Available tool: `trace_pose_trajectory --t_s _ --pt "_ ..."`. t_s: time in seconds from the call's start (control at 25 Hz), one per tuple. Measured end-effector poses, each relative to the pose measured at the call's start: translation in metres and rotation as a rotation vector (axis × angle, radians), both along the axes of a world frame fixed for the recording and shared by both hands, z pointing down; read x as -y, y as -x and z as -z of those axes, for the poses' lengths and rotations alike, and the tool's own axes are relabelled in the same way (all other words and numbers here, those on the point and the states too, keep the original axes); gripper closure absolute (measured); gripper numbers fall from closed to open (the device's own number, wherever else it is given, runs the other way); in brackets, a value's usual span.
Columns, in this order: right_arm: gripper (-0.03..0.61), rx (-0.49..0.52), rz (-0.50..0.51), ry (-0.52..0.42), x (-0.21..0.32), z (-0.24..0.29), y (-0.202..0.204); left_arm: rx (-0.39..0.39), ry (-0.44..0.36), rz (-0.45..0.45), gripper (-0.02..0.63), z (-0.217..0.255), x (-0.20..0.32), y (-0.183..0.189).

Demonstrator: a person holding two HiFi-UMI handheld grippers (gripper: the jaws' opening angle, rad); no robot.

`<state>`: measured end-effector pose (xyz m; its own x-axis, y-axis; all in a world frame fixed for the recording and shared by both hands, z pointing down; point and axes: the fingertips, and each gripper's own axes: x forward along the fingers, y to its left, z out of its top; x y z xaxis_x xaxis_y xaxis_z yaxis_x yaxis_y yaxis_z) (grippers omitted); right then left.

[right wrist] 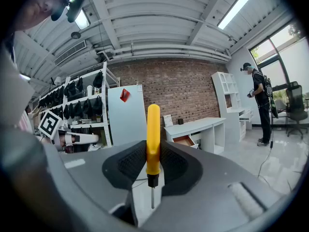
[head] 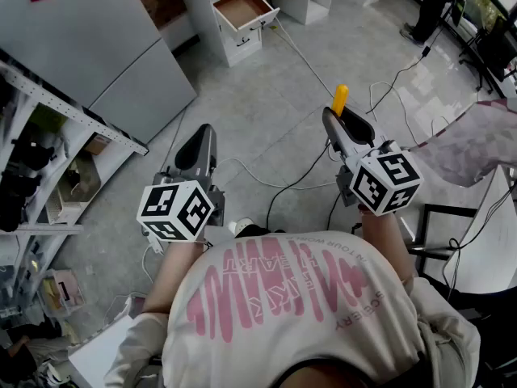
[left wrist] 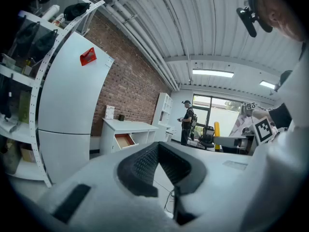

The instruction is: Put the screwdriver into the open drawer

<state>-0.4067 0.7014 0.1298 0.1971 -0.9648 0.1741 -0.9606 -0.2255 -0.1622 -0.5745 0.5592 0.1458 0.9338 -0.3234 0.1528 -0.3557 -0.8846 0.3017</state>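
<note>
My right gripper (right wrist: 153, 164) is shut on a screwdriver (right wrist: 153, 144) with a yellow handle. The tool stands upright between the jaws, its thin metal shaft pointing down. The head view has that yellow handle (head: 340, 99) sticking up past the right gripper (head: 338, 120). The open drawer (head: 245, 9) juts out of a white cabinet across the floor at the top of the head view, its brown inside showing; it shows too as a small drawer (right wrist: 185, 140) and drawer (left wrist: 124, 140). My left gripper (left wrist: 159, 164) holds nothing, its jaws nearly together; in the head view the left gripper (head: 201, 140) sits lower left.
A metal shelf rack (head: 48, 164) with bags stands at left beside a grey panel (head: 97, 47). Cables (head: 279, 186) trail over the grey tiled floor. A person (right wrist: 262, 103) stands far off by the windows. A white desk (right wrist: 203, 127) carries the drawer unit.
</note>
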Motion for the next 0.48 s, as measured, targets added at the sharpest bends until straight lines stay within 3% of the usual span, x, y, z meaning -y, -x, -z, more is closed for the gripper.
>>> trace_pose_trajectory --t_s 0.48 --pt "0.479 0.031 0.020 -0.005 0.0036 -0.0089 -0.0059 -0.006 0.027 0.014 0.614 -0.0083 0.0007 -0.0034"
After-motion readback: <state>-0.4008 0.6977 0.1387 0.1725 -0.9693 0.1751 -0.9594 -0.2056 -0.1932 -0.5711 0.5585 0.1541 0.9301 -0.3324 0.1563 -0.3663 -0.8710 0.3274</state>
